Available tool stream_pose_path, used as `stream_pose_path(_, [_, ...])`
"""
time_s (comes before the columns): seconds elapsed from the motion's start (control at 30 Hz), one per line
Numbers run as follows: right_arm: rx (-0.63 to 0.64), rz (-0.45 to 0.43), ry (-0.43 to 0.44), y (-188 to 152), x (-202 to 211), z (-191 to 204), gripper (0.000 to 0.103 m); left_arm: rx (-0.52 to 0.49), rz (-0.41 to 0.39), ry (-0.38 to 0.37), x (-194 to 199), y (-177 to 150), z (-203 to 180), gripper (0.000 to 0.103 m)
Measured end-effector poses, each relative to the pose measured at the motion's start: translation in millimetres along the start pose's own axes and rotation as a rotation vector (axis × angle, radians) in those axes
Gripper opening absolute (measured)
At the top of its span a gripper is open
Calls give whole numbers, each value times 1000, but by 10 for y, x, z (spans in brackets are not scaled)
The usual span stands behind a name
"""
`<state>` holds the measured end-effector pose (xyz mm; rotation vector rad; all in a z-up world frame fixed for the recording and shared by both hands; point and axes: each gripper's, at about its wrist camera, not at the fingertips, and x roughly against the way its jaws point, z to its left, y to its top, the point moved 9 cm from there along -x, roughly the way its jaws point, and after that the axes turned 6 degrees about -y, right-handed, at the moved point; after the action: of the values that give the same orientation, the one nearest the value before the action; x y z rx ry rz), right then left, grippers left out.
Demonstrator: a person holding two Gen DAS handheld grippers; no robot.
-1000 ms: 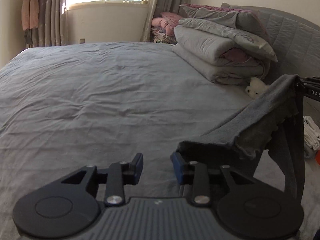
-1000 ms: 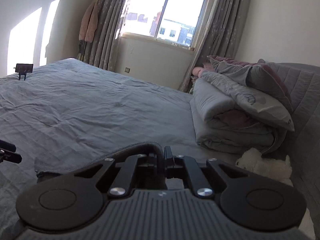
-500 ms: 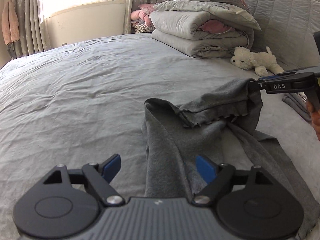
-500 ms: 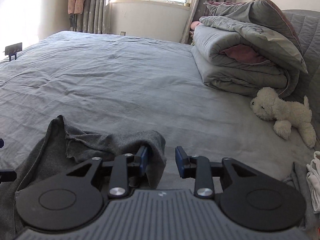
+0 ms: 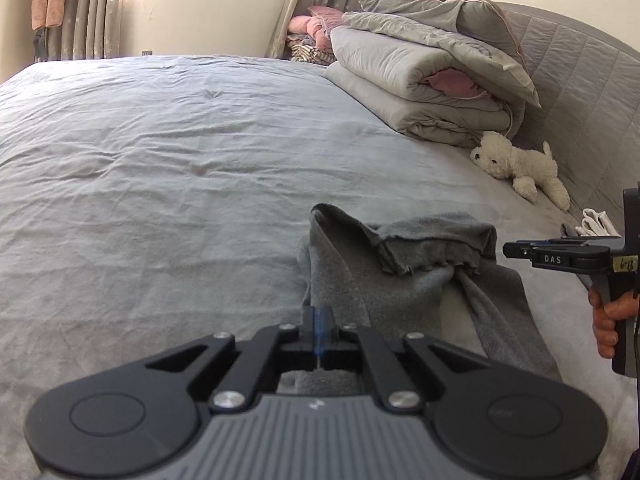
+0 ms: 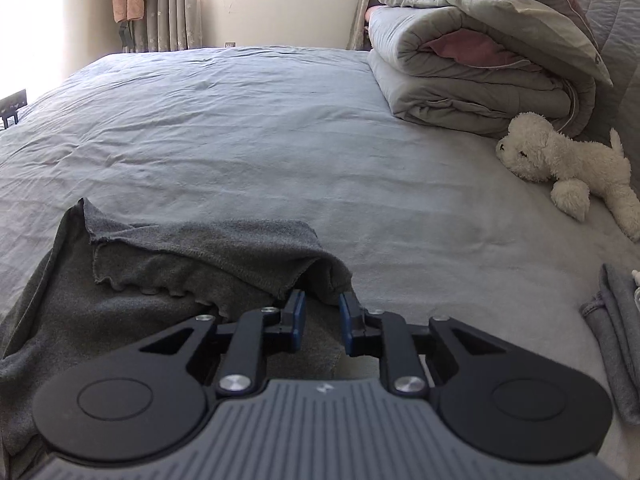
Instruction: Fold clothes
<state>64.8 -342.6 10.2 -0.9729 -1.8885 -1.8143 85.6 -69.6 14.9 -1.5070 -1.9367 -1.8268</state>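
Blue-padded black fingers of the left gripper [image 5: 318,334] are pressed together, pinching the near edge of the dark grey fleece garment [image 5: 404,280], whose fabric shows bunched in the gap behind them. The right gripper [image 6: 322,322] has its blue-padded fingers spread a little apart, with the garment's folded corner just in front of them and not clamped; in the left wrist view this gripper [image 5: 516,249] sits to the right of the cloth, its handle in a person's hand [image 5: 606,320]. The garment lies crumpled on the pale grey-blue bed sheet [image 5: 160,184], its frilled hem turned over on top. Farther off, a white plush dog [image 6: 568,164] lies on its side near the quilted grey headboard [image 5: 580,92], beside a stack of folded grey and pink quilts [image 5: 424,76]. A smaller grey folded cloth [image 6: 616,328] rests at the right edge. Patterned curtains [image 6: 168,4] hang by the bright window.
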Motion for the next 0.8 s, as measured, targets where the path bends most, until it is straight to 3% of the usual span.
stream_pose_path(0.03, [17,15,16,-34,12,49,43,-7,16,-3,-37,-43,-41,18])
stream_pose_path(0.07, [46,30,30,-73,29,111,54,-30,26,3,-71,-79,-91,42])
stream_pose_path(0.1, [73,39,26,-104,45,150,58,-62,23,16,-97,-104,-145,65])
stream_pose_path(0.17, [121,44,-25,-140,75,161,62,-112,3,39,-123,-124,-243,76])
stream_pose_path(0.27, [145,94,-21,-259,12,168,64,-145,-5,56,-173,-141,-329,76])
stream_pose_path(0.33, [153,135,-5,-349,-45,170,64,-134,27,77,-253,-187,-273,61])
stream_pose_path(0.37, [157,155,3,-394,-73,171,64,-126,48,87,-297,-214,-236,22])
stream_pose_path(0.4, [161,175,12,-439,-101,171,64,-117,68,96,-340,-242,-199,8])
stream_pose_path(0.47, [170,202,28,-507,-145,181,60,-85,57,77,-284,-206,-147,6])
stream_pose_path(0.5, [169,194,40,-497,-142,200,52,-67,43,62,-234,-174,-124,5])
stream_pose_path(0.53, [160,181,44,-467,-119,193,18,-49,29,47,-184,-141,-102,5])
stream_pose_path(0.57, [154,155,24,-416,-84,153,4,-34,11,33,-112,-94,-83,5])
stream_pose_path(0.8, [111,-31,-117,-61,184,-131,3,44,-125,-4,537,279,108,4])
